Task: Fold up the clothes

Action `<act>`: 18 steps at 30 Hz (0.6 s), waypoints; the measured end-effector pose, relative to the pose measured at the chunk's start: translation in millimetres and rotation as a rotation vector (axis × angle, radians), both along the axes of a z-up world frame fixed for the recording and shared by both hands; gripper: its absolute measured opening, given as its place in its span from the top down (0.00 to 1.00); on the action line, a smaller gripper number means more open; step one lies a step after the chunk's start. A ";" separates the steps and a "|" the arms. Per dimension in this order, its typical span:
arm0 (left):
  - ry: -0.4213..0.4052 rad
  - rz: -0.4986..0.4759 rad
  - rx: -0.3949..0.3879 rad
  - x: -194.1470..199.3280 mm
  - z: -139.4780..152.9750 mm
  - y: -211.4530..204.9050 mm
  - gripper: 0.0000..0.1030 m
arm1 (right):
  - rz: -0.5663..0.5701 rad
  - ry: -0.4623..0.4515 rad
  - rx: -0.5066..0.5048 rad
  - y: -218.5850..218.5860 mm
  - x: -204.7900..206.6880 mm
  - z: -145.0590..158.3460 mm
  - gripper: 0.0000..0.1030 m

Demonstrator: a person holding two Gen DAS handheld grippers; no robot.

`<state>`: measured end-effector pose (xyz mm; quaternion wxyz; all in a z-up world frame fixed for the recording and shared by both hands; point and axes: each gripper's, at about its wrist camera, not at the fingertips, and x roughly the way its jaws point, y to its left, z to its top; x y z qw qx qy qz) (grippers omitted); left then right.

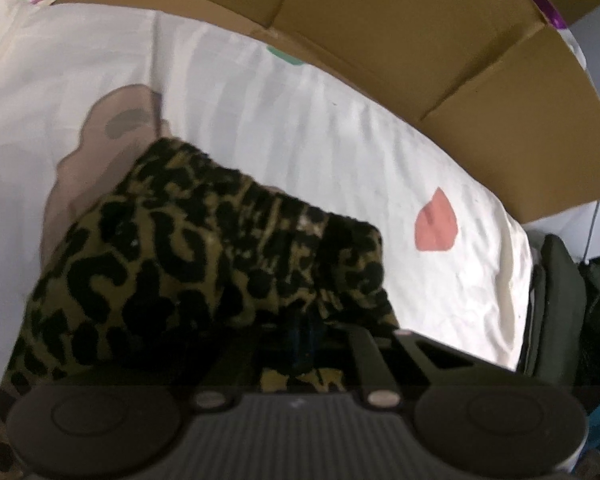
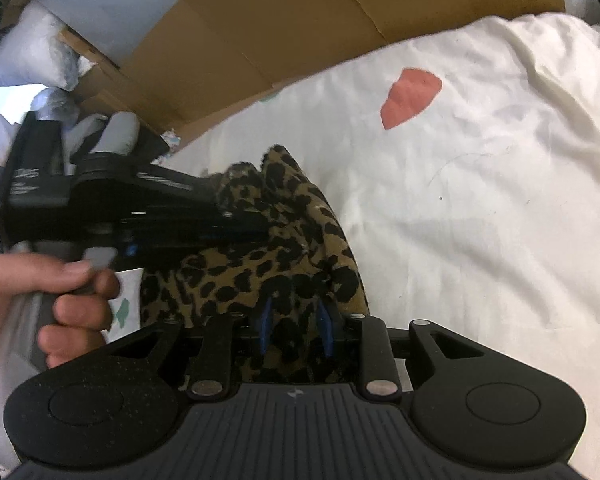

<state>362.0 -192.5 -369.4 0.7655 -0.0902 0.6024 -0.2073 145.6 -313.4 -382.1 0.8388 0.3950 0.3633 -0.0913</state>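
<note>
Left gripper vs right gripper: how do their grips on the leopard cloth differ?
The left gripper has its jaws almost fully shut on the leopard-print garment; the right gripper holds a thicker bunch, its blue pads apart. The left gripper reaches in from the side, the right from the near edge. Both clamp the same garment.

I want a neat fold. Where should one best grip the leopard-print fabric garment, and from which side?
Grip the leopard-print fabric garment at its gathered band edge, coming from above: that thick, straight edge stands raised off the white bedsheet.
</note>
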 end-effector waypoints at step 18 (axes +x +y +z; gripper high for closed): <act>-0.051 -0.024 0.006 -5.1 27.9 -1.1 0.62 | 0.077 -0.007 0.040 8.0 30.2 -3.8 0.97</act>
